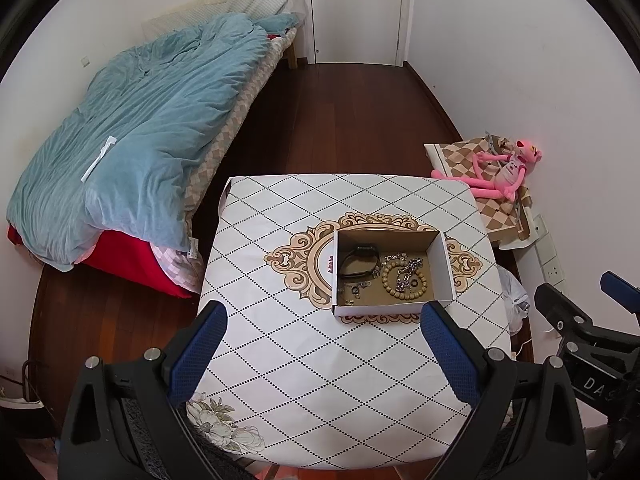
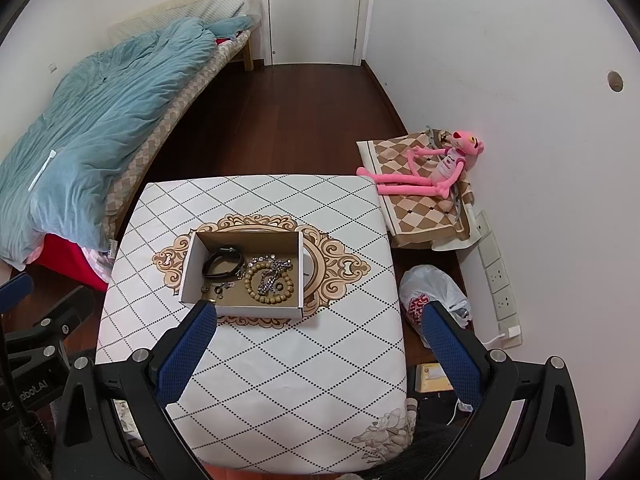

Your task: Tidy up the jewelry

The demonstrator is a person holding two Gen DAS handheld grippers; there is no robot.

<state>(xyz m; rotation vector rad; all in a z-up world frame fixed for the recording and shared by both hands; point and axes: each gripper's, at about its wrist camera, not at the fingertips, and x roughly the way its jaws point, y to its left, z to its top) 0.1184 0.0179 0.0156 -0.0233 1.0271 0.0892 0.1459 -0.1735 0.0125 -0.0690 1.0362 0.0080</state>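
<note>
Blue-padded left tongs [image 1: 324,344] spread wide over the near desk [image 1: 280,360], nothing between the fingers. Right tongs [image 2: 320,344] likewise parted and empty, one finger over the desk edge, the other out past it above the floor.

Ahead of both, set on the desk's central brown medallion: shallow white cardboard box [image 1: 394,310], brown inside, open-topped. Inside, a jumble: black band [image 1: 358,262] toward the left rear, tan wooden bead bracelet [image 1: 390,280] in a ring, silver chain [image 1: 408,270] draped across it, small dark rings and metal bits (too small to name) toward the front left.

Box just beyond the fingertips in each view, none of them touching it; right of centre for the left tongs, left of centre for the right.

White desk cover with dotted diamond lattice. Dark wood floor, bed [image 2: 100,120] with rumpled teal duvet at left, white door [image 2: 316,8] at the back, pink plush toy [image 2: 436,168] on a checked cushion by the right wall, white plastic bag [image 2: 436,292] below it.
</note>
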